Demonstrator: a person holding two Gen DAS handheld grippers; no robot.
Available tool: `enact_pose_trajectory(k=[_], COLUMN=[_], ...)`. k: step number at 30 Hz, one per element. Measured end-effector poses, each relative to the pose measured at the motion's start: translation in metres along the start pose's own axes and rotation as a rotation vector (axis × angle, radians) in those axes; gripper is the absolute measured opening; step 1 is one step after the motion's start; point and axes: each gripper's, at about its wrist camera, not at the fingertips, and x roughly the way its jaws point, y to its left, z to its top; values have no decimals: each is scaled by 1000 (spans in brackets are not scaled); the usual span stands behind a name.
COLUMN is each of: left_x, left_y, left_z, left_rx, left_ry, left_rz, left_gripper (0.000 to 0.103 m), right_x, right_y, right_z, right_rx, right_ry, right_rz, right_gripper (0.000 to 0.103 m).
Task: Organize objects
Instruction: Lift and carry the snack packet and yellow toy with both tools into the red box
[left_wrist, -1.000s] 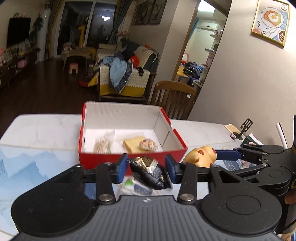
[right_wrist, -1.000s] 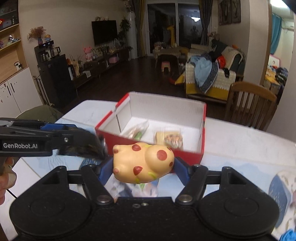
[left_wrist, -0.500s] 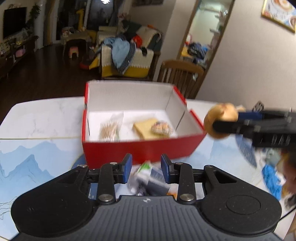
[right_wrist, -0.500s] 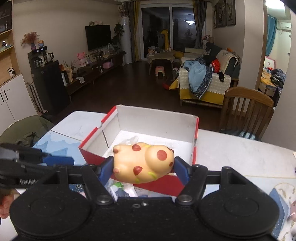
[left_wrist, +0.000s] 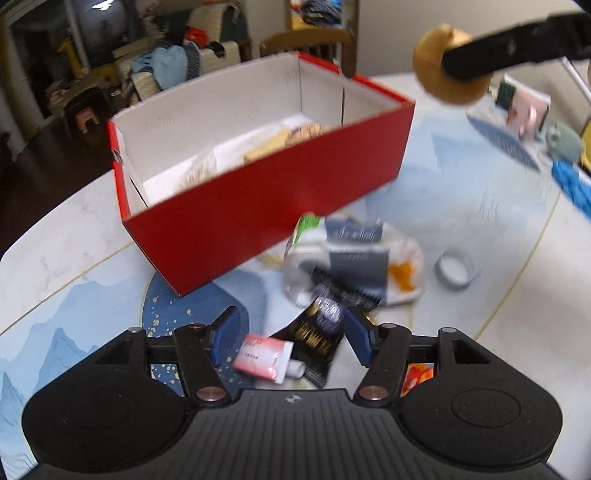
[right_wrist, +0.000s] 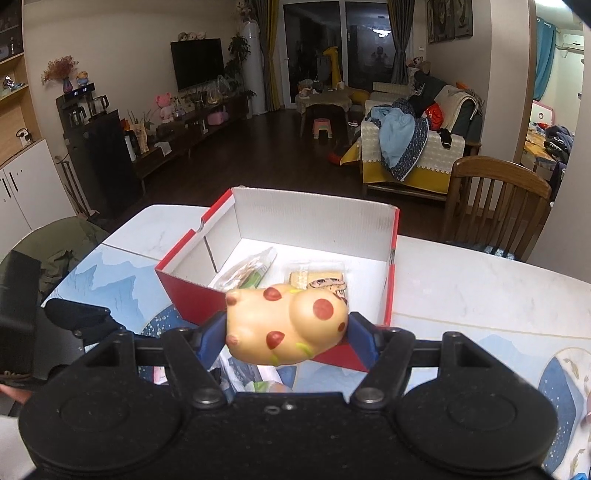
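A red shoe box (left_wrist: 266, 206) with white inner walls stands open on the table, with a bag of sticks (right_wrist: 247, 271) and a biscuit packet (right_wrist: 321, 278) inside. My left gripper (left_wrist: 291, 325) points down at the table in front of the box. Its jaws are opening and a black snack packet (left_wrist: 321, 332) lies loose between them, close to the right pad. A pink tube (left_wrist: 262, 356) lies below. My right gripper (right_wrist: 286, 332) is shut on a yellow toy with red spots (right_wrist: 286, 326), held in the air just before the box's near wall (right_wrist: 392, 273).
A clear bag of mixed packets (left_wrist: 351, 258) and a small grey ring (left_wrist: 454, 267) lie on the table right of the box. Blue cloth (left_wrist: 572, 184) and small toys sit at the far right. A wooden chair (right_wrist: 498, 199) stands behind the table.
My left gripper sank toward the table and rolled, and its jaws spread from around the black packet. The right gripper barely moved and keeps the spotted toy.
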Motion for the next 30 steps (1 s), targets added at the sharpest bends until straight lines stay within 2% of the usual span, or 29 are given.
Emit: enact_pose_trajectory(k=[9, 17, 19, 22, 25, 26, 30], left_x=[27, 44, 47, 50, 48, 47, 44], left_y=[-3, -12, -16, -19, -20, -20, -17], left_z=[4, 8, 8, 6, 4, 4, 2], left_rx=[89, 136, 149, 157, 149, 142, 96], left_ry=[87, 125, 138, 139, 127, 119, 99], left_rz=[-60, -79, -63, -64, -63, -64, -72], left_gripper=[61, 61, 60, 46, 41, 34, 32], right_x=[7, 10, 10, 10, 11, 11, 11], right_y=[-6, -9, -9, -10, -10, -10, -9], right_z=[-6, -11, -11, -12, -11, -11, -11], right_rx=[9, 10, 10, 10, 7, 7, 4], right_ry=[24, 37, 38, 39, 42, 41, 40], right_rz=[-8, -15, -17, -22, -27, -25, -25], right_gripper=[69, 69, 69, 69, 69, 69, 69])
